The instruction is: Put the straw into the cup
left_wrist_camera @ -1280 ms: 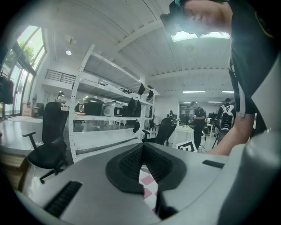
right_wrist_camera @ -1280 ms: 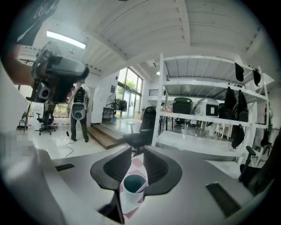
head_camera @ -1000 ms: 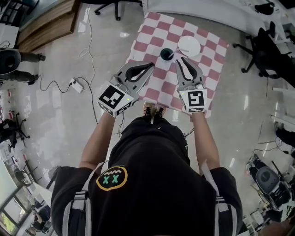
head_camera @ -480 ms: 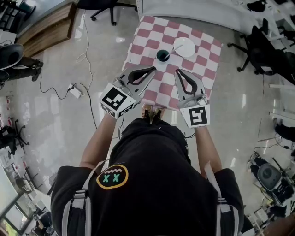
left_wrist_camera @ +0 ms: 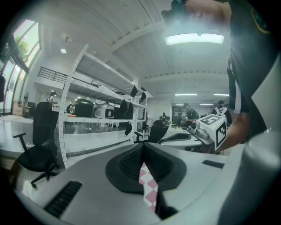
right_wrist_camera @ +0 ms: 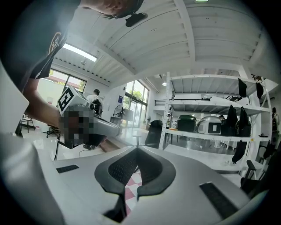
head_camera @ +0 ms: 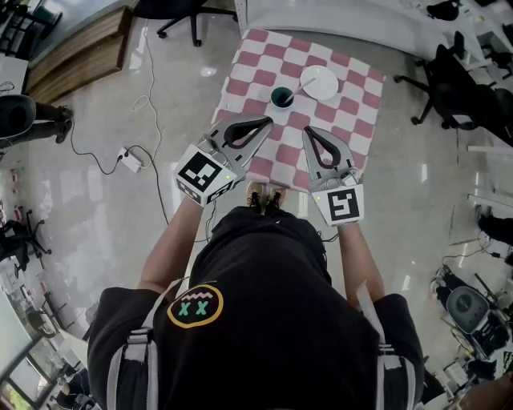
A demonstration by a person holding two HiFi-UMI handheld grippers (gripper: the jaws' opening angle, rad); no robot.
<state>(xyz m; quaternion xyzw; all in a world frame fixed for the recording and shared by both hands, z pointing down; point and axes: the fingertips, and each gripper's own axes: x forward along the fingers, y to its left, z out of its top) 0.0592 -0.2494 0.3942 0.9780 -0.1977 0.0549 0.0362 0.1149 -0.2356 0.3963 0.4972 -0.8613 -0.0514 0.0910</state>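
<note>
A dark green cup (head_camera: pixel 282 97) stands on the pink-and-white checked table (head_camera: pixel 353 128), toward its far side. A thin pale straw (head_camera: pixel 291 94) seems to lean out at the cup's right rim; it is too small to be sure. My left gripper (head_camera: pixel 268 121) is shut and empty, held over the table's near left part, short of the cup. My right gripper (head_camera: pixel 305 130) is also shut and empty, to the right and nearer to me. In the left gripper view the jaws (left_wrist_camera: pixel 142 146) meet over checked cloth. In the right gripper view the jaws (right_wrist_camera: pixel 137 148) also meet.
A white round plate (head_camera: pixel 319 82) lies just right of the cup. Office chairs stand at the far left (head_camera: pixel 188 14) and right (head_camera: pixel 453 80) of the table. A cable and power strip (head_camera: pixel 130 158) lie on the floor at left. Shelving with appliances (left_wrist_camera: pixel 94 110) shows in both gripper views.
Both grippers have drawn back from the cup toward me, staying shut. The cup and plate have not moved on the table.
</note>
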